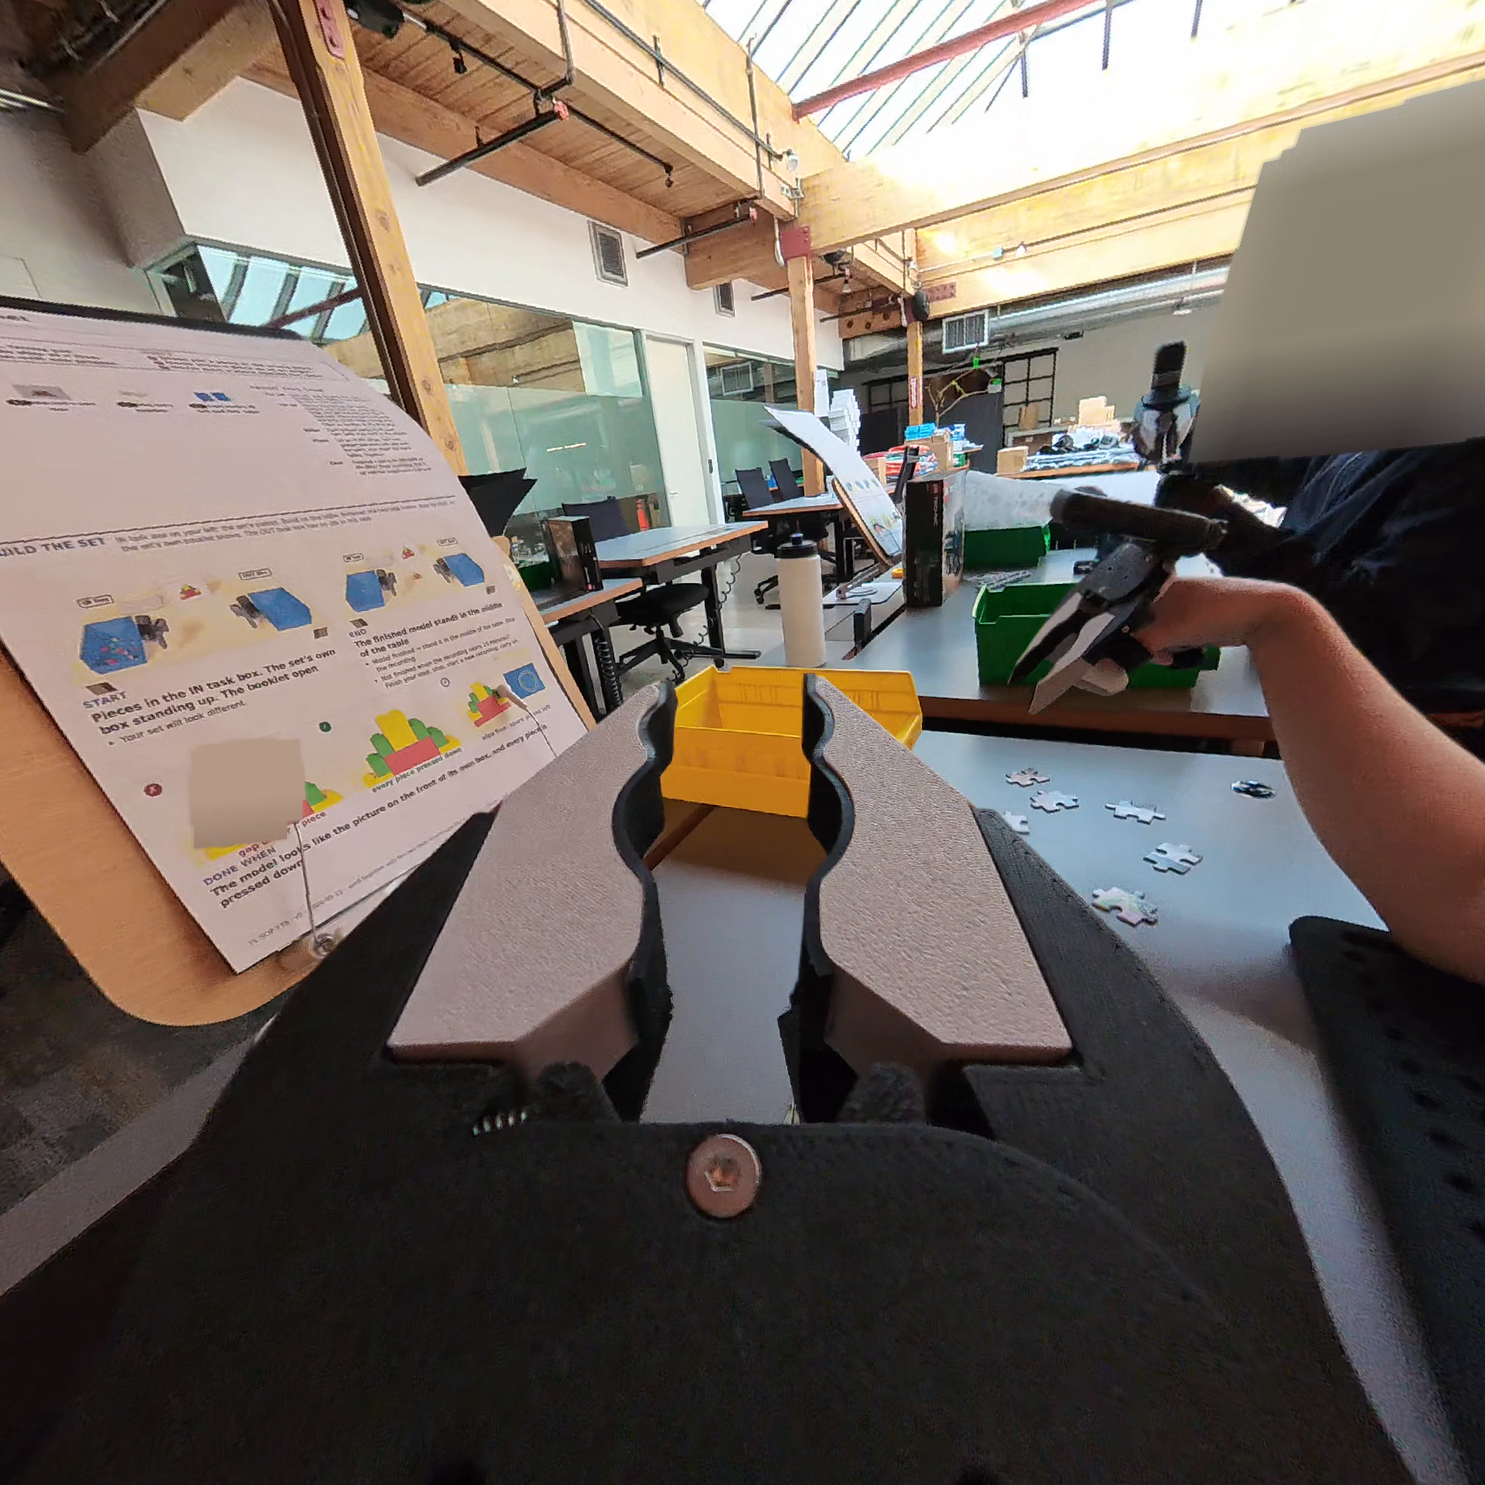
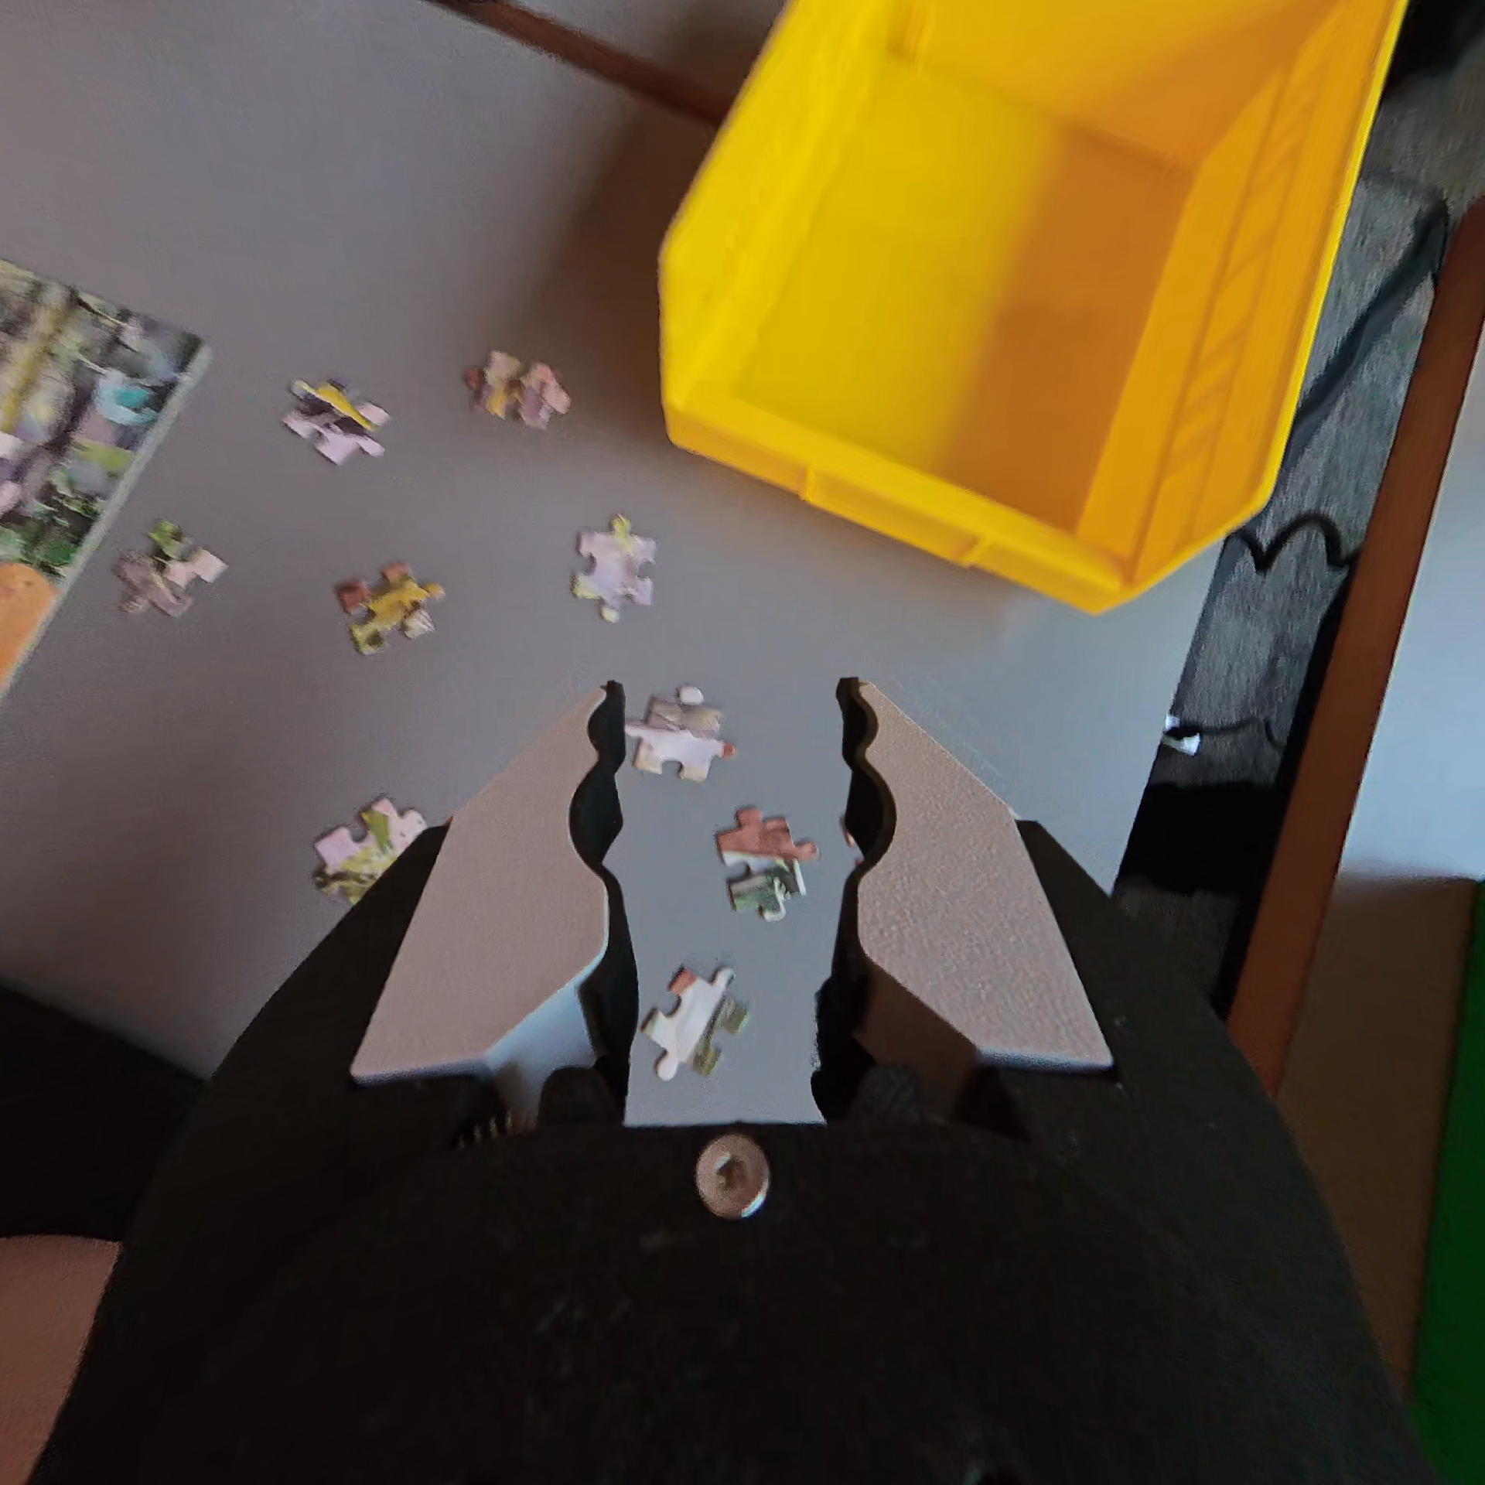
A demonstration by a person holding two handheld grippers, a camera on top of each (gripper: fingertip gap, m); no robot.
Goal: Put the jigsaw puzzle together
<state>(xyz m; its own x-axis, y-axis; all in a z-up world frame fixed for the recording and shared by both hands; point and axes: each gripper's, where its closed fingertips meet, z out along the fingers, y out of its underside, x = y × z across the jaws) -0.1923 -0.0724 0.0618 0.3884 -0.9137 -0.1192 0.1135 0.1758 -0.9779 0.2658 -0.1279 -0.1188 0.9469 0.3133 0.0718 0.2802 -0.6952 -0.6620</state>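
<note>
The left gripper (image 1: 735,707) hangs with jaws apart, empty, before a yellow bin (image 1: 747,751). To its right, loose puzzle pieces (image 1: 1125,904) dot the grey table (image 1: 1205,1004); the right gripper (image 1: 1053,675), apparently parted, hovers above them.

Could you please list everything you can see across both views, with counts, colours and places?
puzzle pieces: about ten, pastel, loose on the table
picture card: one, multicoloured, left edge of right wrist view
yellow bin: one, empty, beyond the pieces
grey table: one, under everything
instruction sheet: one, white, on a wooden stand, left
green bins: at least two, next table
white bottle: one, next table
left hand-held gripper: open, empty
right hand-held gripper: open, above pieces
</note>
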